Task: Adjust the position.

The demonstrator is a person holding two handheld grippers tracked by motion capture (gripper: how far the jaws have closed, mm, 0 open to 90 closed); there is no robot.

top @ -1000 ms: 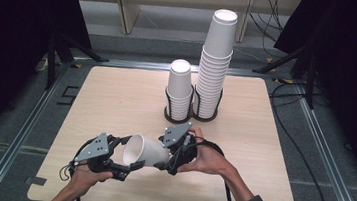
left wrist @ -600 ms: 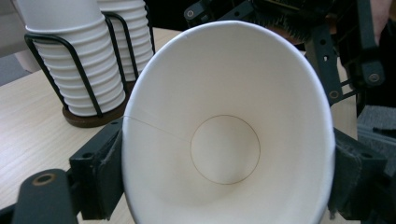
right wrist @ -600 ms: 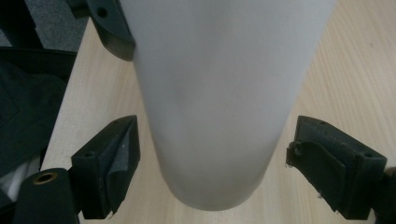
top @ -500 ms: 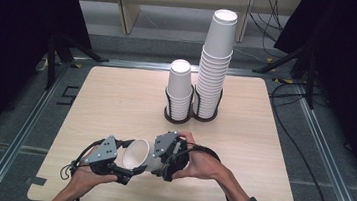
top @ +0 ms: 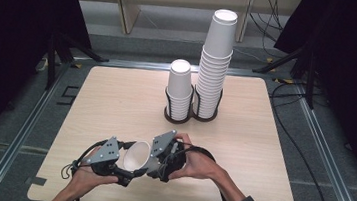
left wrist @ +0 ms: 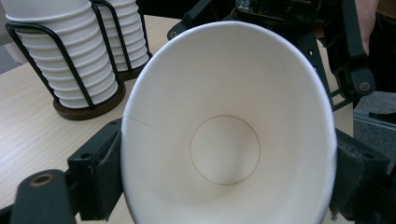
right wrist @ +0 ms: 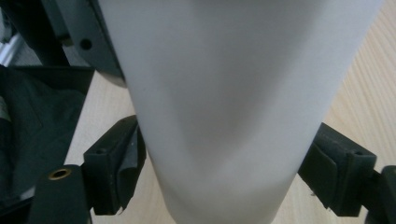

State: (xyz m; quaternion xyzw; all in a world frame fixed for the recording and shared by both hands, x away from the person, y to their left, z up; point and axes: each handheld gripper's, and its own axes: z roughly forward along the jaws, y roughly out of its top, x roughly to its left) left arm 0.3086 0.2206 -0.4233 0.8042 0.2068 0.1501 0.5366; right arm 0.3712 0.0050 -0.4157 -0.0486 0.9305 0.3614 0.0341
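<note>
A single white paper cup passes between two hand-held tools at the near edge of the tabletop, lying on its side above the wood with its open mouth turned toward the left tool and its base toward the right tool. In the left gripper view the rim sits between that tool's black jaws, which have just been opening a little; the pads stand at the cup's sides, though whether they still press on it is hard to say. In the right gripper view the other tool's jaws flank the narrow end of the cup, with the left pad against the wall and the right pad at its edge, so the right tool appears to have the cup in its grip.

The work looks to be mid-handover: the cup is already free of the stacks and off the tabletop, the left tool seems to be letting go, and placing the cup somewhere is still to come.

By count, there is one loose cup, two tools, and two stacks of cups standing in a black wire double holder at the middle of the tabletop. The shorter stack is on the left and the taller stack just beside it on the right. The cups in each stack are nested too tightly to number with confidence. Cables trail across the floor to the right.
</note>
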